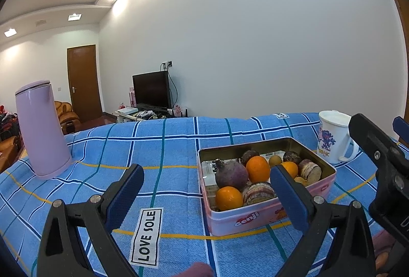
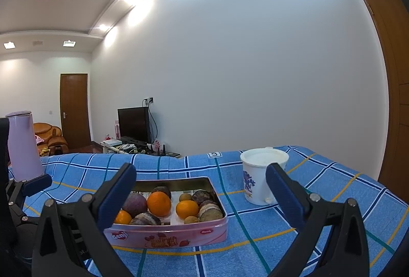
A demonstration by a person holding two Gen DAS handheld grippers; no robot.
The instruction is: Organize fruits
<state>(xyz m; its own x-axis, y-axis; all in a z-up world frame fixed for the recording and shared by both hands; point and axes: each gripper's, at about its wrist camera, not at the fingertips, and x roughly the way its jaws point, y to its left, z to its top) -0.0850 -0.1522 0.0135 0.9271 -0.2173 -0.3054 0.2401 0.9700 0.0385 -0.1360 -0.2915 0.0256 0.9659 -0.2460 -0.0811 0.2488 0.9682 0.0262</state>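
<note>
A pink tin [image 1: 265,219] [image 2: 168,236] stands on the blue checked cloth and holds mixed produce: oranges [image 1: 258,169] [image 2: 159,203], a purple round fruit [image 1: 231,174] [image 2: 135,205], dark brown fruits [image 1: 309,170] [image 2: 210,213] and small tan ones [image 2: 185,197]. My left gripper [image 1: 207,186] is open, hovering in front of the tin's left side with nothing between its fingers. My right gripper [image 2: 200,187] is also open, above the tin's near edge, empty. The right gripper's black body [image 1: 383,162] shows at the right edge of the left wrist view.
A lilac kettle [image 1: 41,131] [image 2: 23,146] stands at the cloth's far left. A white printed mug [image 1: 333,139] [image 2: 260,174] sits right of the tin. A "LOVE SOLE" label [image 1: 147,236] lies on the cloth. Beyond the table edge are a TV [image 1: 150,91] and a door.
</note>
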